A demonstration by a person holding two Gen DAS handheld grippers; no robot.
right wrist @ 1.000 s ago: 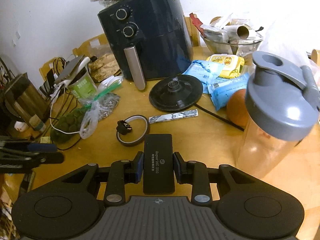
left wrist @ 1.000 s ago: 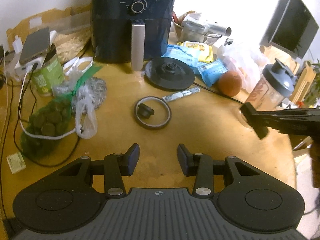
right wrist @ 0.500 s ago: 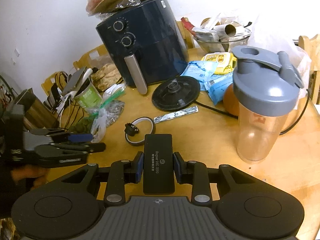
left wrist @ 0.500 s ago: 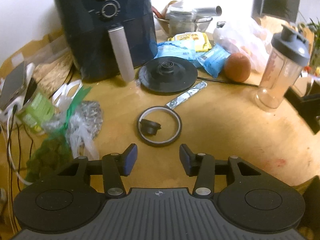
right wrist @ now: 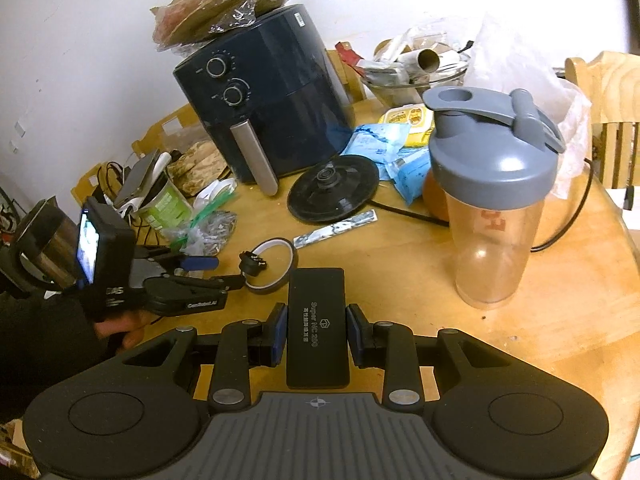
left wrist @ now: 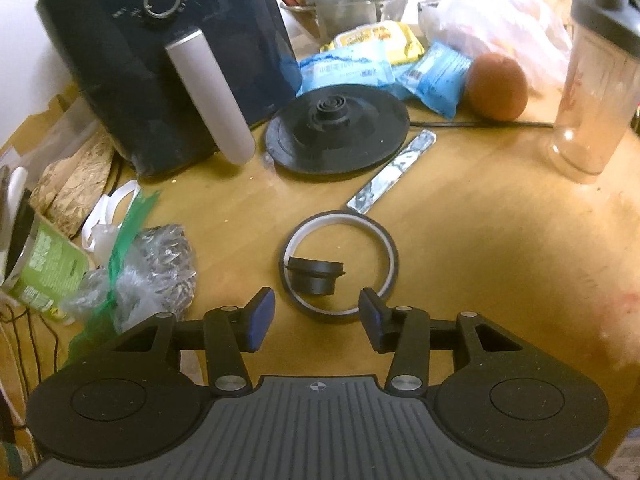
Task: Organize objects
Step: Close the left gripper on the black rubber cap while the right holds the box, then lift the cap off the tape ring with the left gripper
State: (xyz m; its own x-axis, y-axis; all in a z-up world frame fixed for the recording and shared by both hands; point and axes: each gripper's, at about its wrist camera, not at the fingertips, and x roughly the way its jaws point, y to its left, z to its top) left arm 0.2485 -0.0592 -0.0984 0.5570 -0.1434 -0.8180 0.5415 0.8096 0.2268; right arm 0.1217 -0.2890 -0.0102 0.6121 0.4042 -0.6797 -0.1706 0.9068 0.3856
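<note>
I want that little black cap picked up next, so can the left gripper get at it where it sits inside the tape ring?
Probably yes. The left gripper is open just short of the black cap, with nothing above it. The tape ring around it may crowd the fingers.

The air fryer [left wrist: 168, 60] is running off the left wrist view's top edge, losing its upper dial. The shaker bottle [left wrist: 592, 80] is getting clipped at the right edge there. In the right wrist view, the bottle is hiding most of the orange [right wrist: 436, 198]
</note>
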